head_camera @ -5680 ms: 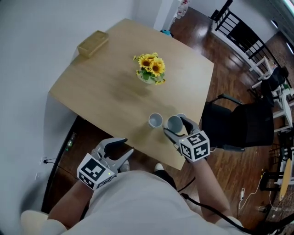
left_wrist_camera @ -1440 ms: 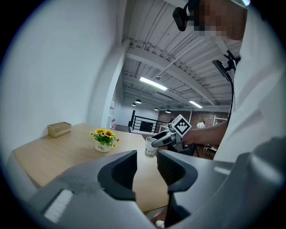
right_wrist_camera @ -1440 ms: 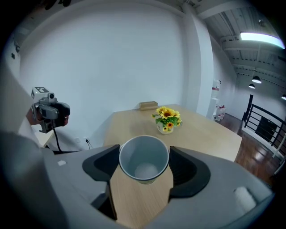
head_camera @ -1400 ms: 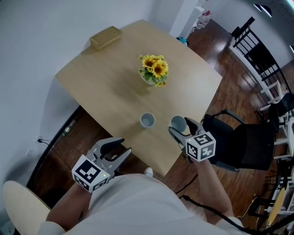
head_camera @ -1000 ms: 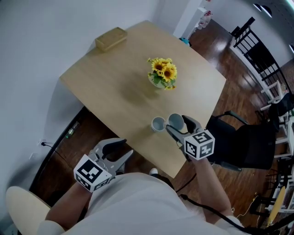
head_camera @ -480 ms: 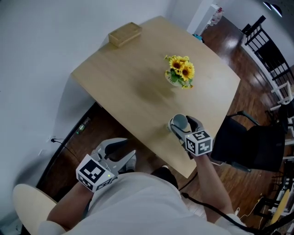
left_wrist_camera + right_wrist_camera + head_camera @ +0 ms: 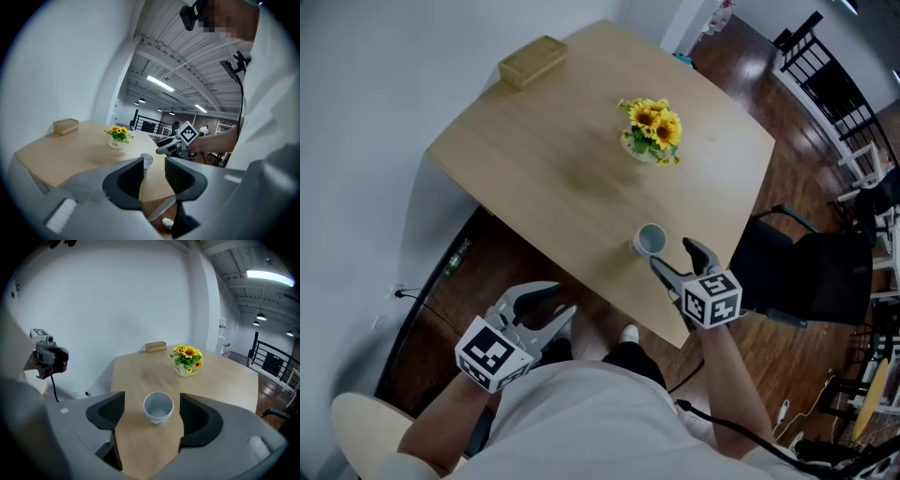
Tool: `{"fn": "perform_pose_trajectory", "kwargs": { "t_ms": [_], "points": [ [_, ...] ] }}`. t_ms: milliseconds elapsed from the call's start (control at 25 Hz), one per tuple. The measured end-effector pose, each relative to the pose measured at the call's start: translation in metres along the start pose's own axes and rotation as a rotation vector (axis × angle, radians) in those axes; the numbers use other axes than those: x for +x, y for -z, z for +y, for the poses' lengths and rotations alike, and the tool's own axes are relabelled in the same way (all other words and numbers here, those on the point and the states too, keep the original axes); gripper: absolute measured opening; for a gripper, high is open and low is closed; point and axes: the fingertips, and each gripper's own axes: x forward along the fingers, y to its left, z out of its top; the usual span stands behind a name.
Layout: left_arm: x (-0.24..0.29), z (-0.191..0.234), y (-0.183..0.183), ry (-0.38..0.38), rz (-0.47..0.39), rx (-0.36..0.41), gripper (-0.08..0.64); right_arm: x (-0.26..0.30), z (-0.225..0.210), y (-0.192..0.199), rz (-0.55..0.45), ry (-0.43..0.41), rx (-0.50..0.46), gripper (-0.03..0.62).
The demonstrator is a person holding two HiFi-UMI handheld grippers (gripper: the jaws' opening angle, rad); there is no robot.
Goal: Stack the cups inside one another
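One white cup stack point(image 7: 650, 240) stands upright near the front edge of the wooden table point(image 7: 544, 159). In the left gripper view the cup stack point(image 7: 146, 162) shows one rim above another. My right gripper point(image 7: 672, 255) is open just behind it, holding nothing. In the right gripper view the cup stack point(image 7: 158, 408) sits a little ahead of the right gripper point(image 7: 152, 398), between the lines of its spread jaws and touching neither. My left gripper point(image 7: 562, 300) hangs open and empty off the table, low at the left. The left gripper point(image 7: 153, 164) points toward the table.
A pot of sunflowers point(image 7: 652, 131) stands mid-table and a wooden box point(image 7: 532, 61) lies at the far corner. A black chair point(image 7: 797, 272) is right of the table. A white wall runs along the left. The floor below is dark wood.
My right gripper carried its cup left onto the other cup, let go and drew back toward me, now open. The left gripper stayed where it was.
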Motion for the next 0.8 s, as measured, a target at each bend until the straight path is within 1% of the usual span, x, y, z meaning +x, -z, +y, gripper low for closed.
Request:
{"fn": "perform_pose_trajectory", "kwargs": {
  "t_ms": [160,280,400,520,600,720,800],
  "points": [
    [0.012,-0.009,0.01,0.029,0.0,-0.006,0.151,-0.035,0.015,0.023,0.021,0.009,-0.004,0.362],
    [0.018,-0.027,0.011,0.018,-0.008,0.007,0.151,-0.067,0.028,0.044,0.032,-0.026,-0.009,0.362],
    [0.022,-0.055,0.01,-0.007,-0.019,0.027,0.152,-0.104,0.037,0.064,0.013,-0.068,0.0,0.364],
    [0.027,-0.097,0.011,-0.035,-0.033,0.049,0.152,-0.145,0.044,0.089,-0.013,-0.108,-0.003,0.364],
    [0.03,-0.132,0.016,-0.062,-0.044,0.057,0.152,-0.178,0.046,0.107,-0.042,-0.134,0.002,0.364],
    [0.03,-0.187,0.022,-0.131,-0.081,0.048,0.152,-0.23,0.039,0.134,-0.096,-0.151,-0.005,0.363],
    [0.027,-0.22,0.029,-0.176,-0.088,0.039,0.152,-0.261,0.035,0.155,-0.129,-0.164,0.001,0.363]
  ]
}}
